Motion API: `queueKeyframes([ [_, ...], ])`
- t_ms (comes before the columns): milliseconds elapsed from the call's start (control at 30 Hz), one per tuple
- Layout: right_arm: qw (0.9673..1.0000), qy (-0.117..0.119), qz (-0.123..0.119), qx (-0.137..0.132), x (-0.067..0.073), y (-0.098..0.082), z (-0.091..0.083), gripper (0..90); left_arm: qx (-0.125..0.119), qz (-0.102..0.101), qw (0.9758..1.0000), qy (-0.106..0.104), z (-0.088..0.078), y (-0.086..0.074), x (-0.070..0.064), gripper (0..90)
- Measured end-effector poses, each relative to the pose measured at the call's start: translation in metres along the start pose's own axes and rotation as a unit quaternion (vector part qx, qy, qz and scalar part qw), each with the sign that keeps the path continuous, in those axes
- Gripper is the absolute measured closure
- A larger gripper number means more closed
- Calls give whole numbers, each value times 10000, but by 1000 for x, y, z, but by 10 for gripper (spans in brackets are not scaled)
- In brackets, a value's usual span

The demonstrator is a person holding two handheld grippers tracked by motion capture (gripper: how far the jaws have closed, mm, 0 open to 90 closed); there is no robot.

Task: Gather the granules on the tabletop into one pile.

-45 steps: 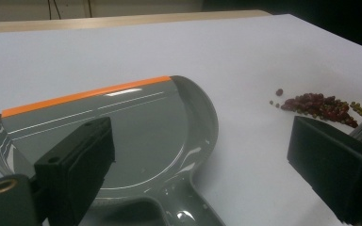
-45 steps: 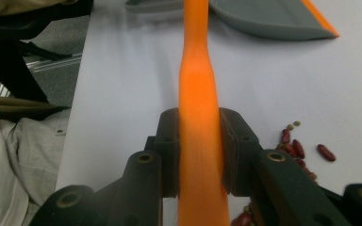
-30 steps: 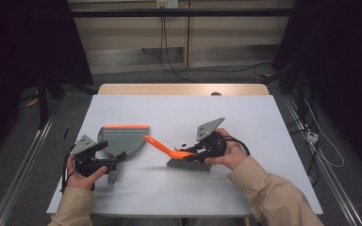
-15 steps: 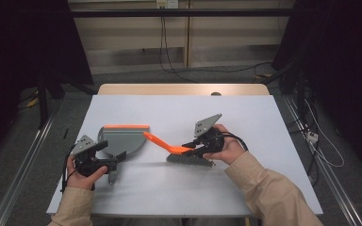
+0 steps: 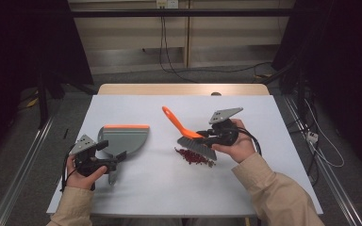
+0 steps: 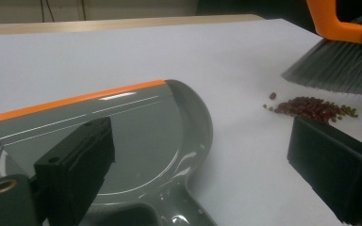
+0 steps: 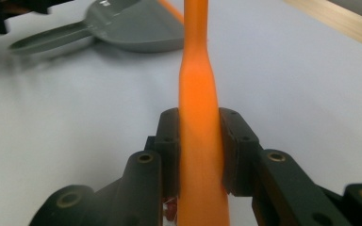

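With right tool (image 5: 206, 136) pinching brush (image 5: 194, 139) and left tool (image 5: 114, 157) spread, sweep beans (image 5: 195, 157) low toward dustpan (image 5: 122, 139).

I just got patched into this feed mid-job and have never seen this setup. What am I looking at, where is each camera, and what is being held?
A person at a white table holds a two-jaw gripper in each hand. One camera looks down from above; one rides on each gripper, looking along its black jaws. The right gripper is shut on the orange handle of a hand brush, its bristles just above a small pile of red beans. The left gripper stands open at the handle of a grey dustpan with an orange lip, lying flat.
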State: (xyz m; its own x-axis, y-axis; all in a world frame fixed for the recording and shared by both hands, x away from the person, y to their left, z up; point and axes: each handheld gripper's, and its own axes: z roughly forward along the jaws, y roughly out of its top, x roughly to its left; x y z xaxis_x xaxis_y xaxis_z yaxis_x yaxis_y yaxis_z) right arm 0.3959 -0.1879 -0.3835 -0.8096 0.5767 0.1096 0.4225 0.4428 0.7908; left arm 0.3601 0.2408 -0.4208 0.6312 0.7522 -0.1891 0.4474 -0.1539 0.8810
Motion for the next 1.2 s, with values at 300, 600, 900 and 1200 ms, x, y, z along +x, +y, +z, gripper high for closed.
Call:
queueKeyframes([
  [300,9887,-1312,726,-2,9,-24,-13,717,-64,-18,9999,-148,-1,1,2,78],
  [600,9769,-1869,1031,2,21,-44,-9,717,-71,54,9998,-150,-4,2,-4,78],
  [900,9716,-2119,1048,-146,33,-39,10,718,-74,71,9999,-123,-4,2,-6,79],
  [1200,9718,-2071,1092,-287,31,-28,27,718,-87,17,9999,-94,-4,1,-5,79],
])
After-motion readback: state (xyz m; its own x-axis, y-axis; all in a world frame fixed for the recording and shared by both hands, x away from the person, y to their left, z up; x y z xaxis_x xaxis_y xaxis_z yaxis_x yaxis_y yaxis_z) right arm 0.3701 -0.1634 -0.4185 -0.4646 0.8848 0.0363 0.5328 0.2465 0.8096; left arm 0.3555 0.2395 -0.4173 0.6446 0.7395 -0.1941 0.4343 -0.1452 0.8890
